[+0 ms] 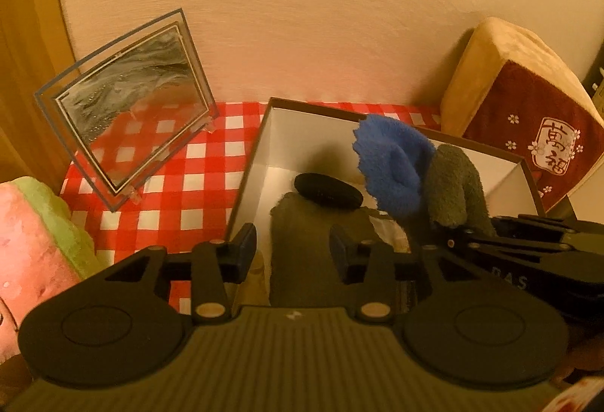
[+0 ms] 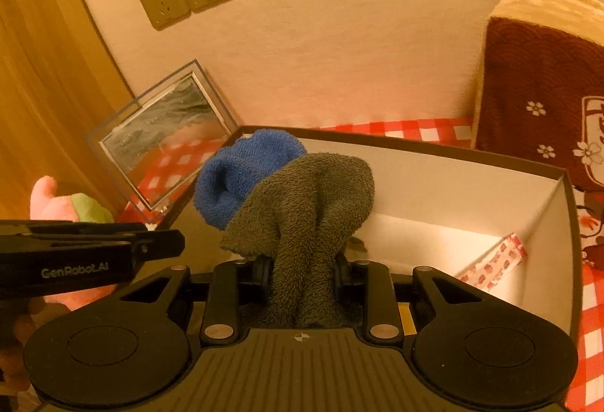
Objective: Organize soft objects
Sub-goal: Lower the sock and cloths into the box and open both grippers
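My right gripper [image 2: 302, 270] is shut on a grey-green fuzzy sock with a blue toe [image 2: 302, 200] and holds it above the open brown box with white inside [image 2: 453, 185]. The same sock [image 1: 449, 185] shows at the right of the left wrist view, with its blue toe [image 1: 392, 162] up. My left gripper [image 1: 292, 247] is open over the box's [image 1: 256, 155] near left corner. Below it a second grey-green sock [image 1: 302, 234] lies in the box beside a black oval soft thing [image 1: 327, 190].
A clear picture frame [image 1: 132, 117] stands on the red checked cloth [image 1: 181, 185] left of the box. A pink and green plush [image 1: 37, 242] lies at the near left. A tan and maroon cushion [image 1: 528, 117] leans on the wall at the right. A patterned packet [image 2: 494, 261] lies in the box.
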`<state>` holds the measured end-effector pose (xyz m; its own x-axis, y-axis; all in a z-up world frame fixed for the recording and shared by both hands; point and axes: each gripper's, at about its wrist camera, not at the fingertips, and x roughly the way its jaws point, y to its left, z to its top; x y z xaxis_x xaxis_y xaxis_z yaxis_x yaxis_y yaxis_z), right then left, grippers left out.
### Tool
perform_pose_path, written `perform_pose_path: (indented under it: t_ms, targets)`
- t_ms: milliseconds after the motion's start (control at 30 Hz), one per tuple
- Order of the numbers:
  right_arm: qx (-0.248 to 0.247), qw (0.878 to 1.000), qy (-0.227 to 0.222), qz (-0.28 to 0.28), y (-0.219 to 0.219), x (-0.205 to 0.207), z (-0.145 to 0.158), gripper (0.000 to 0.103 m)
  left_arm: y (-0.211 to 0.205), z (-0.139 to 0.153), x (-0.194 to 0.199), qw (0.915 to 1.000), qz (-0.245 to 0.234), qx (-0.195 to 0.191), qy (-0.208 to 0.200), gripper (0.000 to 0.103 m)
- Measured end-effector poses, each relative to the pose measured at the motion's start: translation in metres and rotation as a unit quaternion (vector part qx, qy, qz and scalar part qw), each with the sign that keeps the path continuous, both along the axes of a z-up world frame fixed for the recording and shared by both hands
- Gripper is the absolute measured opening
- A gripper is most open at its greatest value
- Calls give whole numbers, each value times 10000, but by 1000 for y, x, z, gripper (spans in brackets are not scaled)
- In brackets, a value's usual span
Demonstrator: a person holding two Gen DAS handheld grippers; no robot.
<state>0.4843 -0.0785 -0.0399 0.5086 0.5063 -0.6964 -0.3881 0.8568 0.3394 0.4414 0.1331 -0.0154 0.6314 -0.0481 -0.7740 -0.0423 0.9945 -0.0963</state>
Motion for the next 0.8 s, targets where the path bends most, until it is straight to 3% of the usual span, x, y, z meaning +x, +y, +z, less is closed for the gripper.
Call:
perform_pose_path:
  t_ms: [167,233,300,367,800]
  targets:
    - [30,10000,-40,-30,10,2,2,30,4,5,-6,10000,10,48,-60,39]
    - [124,9999,-97,-33,14,3,4,41,6,7,-8,10000,25,63,-72,39]
    - [225,9996,-161,21,17,2,5,74,8,8,-9,9999,95,74,-75,38]
    - [132,9993,-358,-12,20,-1,8,80,12,8,-10,9999,128,60,-72,39]
    - [-91,9992,-371,147,8,-17,9,82,9,10,-18,10000,80,-19,-52,39]
